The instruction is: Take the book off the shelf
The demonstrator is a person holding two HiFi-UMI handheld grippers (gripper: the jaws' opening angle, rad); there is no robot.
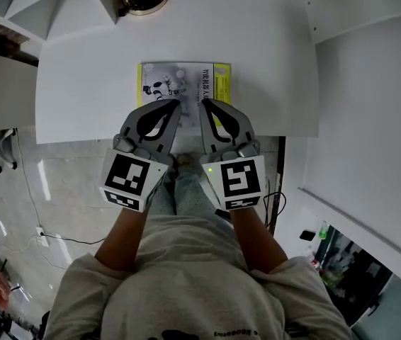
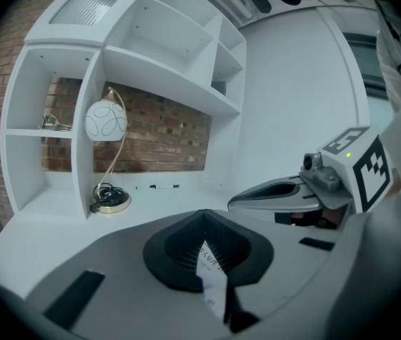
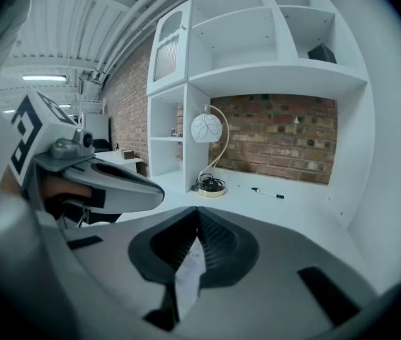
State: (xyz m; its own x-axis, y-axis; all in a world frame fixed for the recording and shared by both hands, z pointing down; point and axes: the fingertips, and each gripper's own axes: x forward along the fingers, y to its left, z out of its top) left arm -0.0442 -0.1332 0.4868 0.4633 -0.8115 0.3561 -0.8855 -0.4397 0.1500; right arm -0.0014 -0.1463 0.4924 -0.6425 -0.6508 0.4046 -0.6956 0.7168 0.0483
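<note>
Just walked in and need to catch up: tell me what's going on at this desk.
A person holds a two-jaw gripper in each hand. The left gripper and the right gripper are both shut on the near edge of a thin book with a yellow and white cover, side by side, over the white desk.

Book (image 1: pixel 184 83): paper, glossy cover.
Desk (image 1: pixel 80 83): wht, smooth, matt.
Left gripper (image 1: pixel 176 106) & right gripper (image 1: pixel 204 105): grey matt plastic; pads (image 2: pixel 179 250) blk, ribbed.
Wall (image 3: pixel 285 137): rough red brick.
Lamp base (image 1: pixel 154 7): shiny brass-look metal.
Floor (image 1: pixel 37 190): pale, glossy.
</note>
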